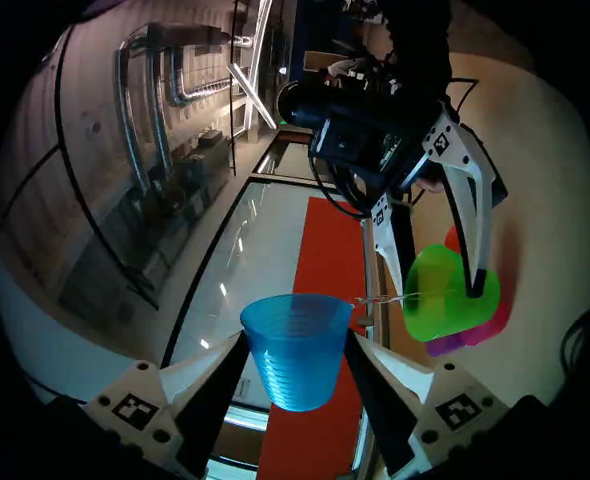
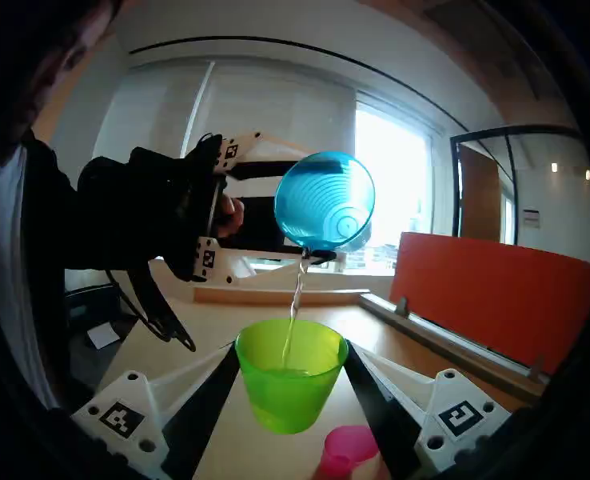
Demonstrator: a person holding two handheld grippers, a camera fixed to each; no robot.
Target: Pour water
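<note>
My left gripper [image 1: 295,352] is shut on a blue plastic cup [image 1: 296,350], tipped over so its mouth faces the green cup. A thin stream of water [image 2: 296,300] runs from the blue cup [image 2: 324,200] down into the green cup [image 2: 290,384]. My right gripper [image 2: 291,380] is shut on that green cup and holds it upright just above the table, with water inside. In the left gripper view the green cup [image 1: 441,300] sits between the right gripper's [image 1: 435,284] white fingers. In the right gripper view the left gripper [image 2: 319,212] is held by a dark-sleeved hand.
A pink cup [image 2: 345,450] stands on the light wooden table [image 2: 215,336] just below the green one; pink and purple cups [image 1: 471,332] show behind it. An orange partition [image 2: 495,300] runs along the table's right side. A person in dark sleeves stands at left.
</note>
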